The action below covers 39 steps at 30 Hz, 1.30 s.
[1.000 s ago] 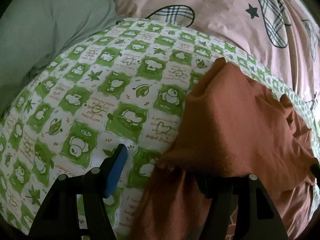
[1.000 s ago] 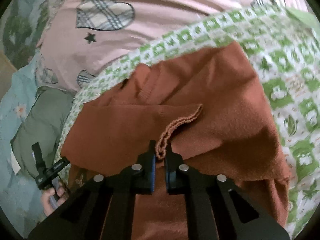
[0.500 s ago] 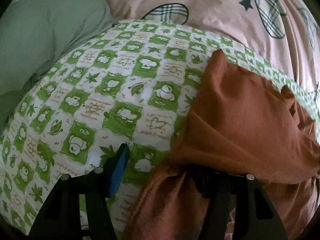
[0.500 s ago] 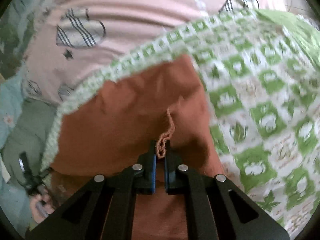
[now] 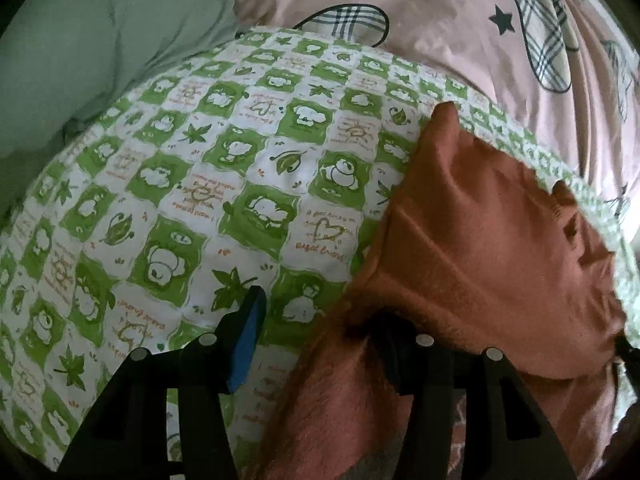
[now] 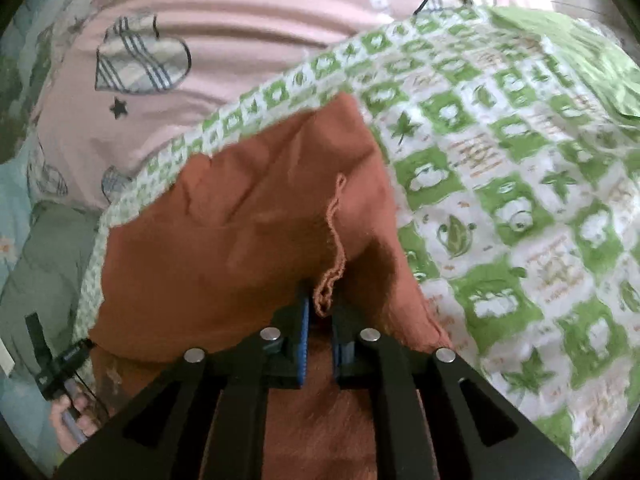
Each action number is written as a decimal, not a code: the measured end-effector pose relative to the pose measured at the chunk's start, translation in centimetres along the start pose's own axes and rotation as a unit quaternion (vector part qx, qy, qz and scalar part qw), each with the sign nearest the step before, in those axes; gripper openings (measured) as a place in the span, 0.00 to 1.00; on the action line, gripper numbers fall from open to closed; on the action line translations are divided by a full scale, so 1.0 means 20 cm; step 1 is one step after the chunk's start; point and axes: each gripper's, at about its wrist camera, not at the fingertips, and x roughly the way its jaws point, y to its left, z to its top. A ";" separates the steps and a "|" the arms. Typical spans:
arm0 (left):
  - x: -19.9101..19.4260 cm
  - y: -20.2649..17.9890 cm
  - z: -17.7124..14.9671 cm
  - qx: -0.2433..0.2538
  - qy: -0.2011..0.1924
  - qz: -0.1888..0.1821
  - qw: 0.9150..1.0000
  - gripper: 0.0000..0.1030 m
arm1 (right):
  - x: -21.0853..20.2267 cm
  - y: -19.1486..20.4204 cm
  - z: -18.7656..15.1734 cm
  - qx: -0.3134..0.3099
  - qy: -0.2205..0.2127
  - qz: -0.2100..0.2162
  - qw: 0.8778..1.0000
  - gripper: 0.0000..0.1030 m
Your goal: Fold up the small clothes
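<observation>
The bed is layered: a pink sheet w/ plaid hearts (image 5: 460, 20) at the back, and over it the green-and-white check quilt (image 5: 248, 184) that serves as the work surface. On the quilt's right half in the left wrist view lies the rust-orange garment (image 5: 480, 248), already doubled over, its folded edge running diagonally.

Since a sec ago the flap has swung across. Its frayed hem (image 6: 334, 248), which lay sideways, now runs straight up from the right gripper (image 6: 320, 320), and the cloth covers less quilt, so this fold looks about laid.

Right gripper: jaws have just been opening and stand slightly parted, hem end between them, pads seemingly no longer pinching. A release, prob.

Left gripper (image 5: 320, 340): jaws have been closing some but are still wide, one finger on bare quilt, the other buried under cloth. Nothing pinched.

Next fold needs a fresh grip.
</observation>
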 end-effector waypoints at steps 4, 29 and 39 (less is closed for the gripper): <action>-0.09 0.06 -0.02 -0.009 -0.022 -0.037 0.999 0.60 | -0.13 0.09 0.02 -0.023 -0.048 0.012 0.999 0.15; 0.10 -0.23 0.47 0.067 -0.003 -0.104 0.992 0.79 | 0.14 0.27 0.30 -0.117 0.011 0.045 0.992 0.50; 0.53 -0.57 0.74 0.188 0.056 -0.068 0.978 0.72 | 0.58 0.44 0.70 -0.318 0.056 0.002 0.947 0.73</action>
